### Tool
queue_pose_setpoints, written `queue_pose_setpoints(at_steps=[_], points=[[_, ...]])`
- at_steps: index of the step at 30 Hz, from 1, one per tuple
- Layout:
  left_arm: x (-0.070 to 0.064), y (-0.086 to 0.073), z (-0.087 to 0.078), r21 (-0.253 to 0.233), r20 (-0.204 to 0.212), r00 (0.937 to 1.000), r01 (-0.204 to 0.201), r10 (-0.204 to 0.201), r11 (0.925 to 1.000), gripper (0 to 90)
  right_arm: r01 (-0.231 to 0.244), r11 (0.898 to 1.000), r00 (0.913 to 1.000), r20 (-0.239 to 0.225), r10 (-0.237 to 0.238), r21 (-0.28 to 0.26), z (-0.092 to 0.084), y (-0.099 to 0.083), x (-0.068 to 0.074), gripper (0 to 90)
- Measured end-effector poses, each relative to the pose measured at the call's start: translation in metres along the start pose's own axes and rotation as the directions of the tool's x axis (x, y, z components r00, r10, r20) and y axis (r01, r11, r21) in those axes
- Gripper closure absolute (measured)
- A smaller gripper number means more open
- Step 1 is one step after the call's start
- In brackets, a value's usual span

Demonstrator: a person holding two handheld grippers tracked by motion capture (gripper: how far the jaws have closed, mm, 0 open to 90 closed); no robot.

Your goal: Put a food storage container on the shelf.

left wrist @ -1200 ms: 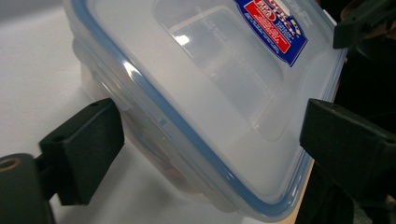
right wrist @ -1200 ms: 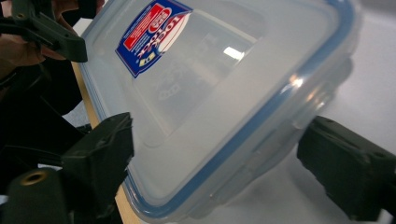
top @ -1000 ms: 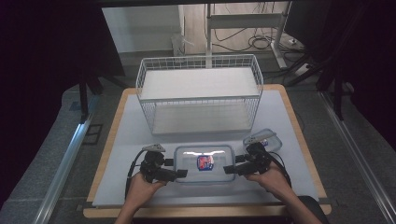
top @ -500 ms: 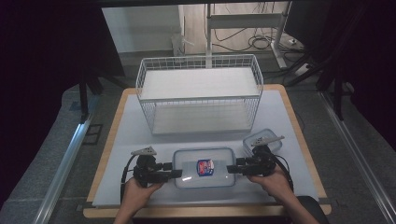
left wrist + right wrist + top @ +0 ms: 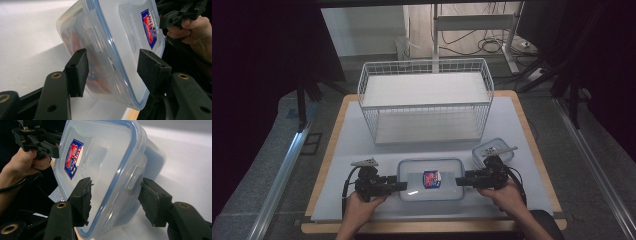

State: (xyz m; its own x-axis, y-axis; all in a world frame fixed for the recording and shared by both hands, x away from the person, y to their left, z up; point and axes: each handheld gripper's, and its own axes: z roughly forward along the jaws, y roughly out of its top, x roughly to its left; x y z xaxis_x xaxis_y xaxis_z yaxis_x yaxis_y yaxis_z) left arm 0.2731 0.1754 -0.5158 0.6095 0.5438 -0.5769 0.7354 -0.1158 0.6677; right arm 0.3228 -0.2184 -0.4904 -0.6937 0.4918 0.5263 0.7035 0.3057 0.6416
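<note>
Lidded plastic container [image 5: 430,179], lying at the counter's [image 5: 362,150] near edge, is clamped at its short ends by the fingers of the left gripper [image 5: 401,186] and right gripper [image 5: 460,181]; slippage or tilting could be caused if uneven pressure were applied to its smooth walls.

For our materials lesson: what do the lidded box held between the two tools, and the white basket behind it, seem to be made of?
Lidded box: probably clear, glossy plastic; its contents show through the wall, the lid has a blue rim seal and moulded clip flaps.
White basket: apparently metal wire with a white coating; thin rods form an open grid you can see through.
</note>
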Motion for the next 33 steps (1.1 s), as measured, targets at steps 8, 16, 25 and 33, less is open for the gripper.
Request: queue_pose_setpoints(at_steps=[8,16,25,33], points=[[0.0027,-0.0001,0.0008,-0.001,0.011,0.9995,0.029,-0.029,0.9996,43.2,-0.031,0.999,0.9991,-0.028,0.031,0.016,0.0035,-0.0051,-0.0038,40.2],[0.0012,-0.0022,-0.0030,-0.014,0.024,0.9986,0.048,-0.048,0.9987,47.8,-0.105,0.994,0.9930,-0.055,0.105,-0.002,-0.0013,-0.0070,-0.0053,48.5],[-0.0005,-0.0007,-0.0053,-0.027,0.018,0.9982,0.059,-0.058,0.9979,51.6,-0.145,0.989,0.9872,-0.072,0.143,-0.029,-0.0050,-0.0097,-0.0044,53.2],[-0.0022,0.0018,-0.0073,-0.043,0.001,0.9986,0.053,-0.053,0.9977,53.4,-0.117,0.992,0.9921,-0.052,0.114,-0.046,-0.0061,-0.0079,-0.0001,54.4]])
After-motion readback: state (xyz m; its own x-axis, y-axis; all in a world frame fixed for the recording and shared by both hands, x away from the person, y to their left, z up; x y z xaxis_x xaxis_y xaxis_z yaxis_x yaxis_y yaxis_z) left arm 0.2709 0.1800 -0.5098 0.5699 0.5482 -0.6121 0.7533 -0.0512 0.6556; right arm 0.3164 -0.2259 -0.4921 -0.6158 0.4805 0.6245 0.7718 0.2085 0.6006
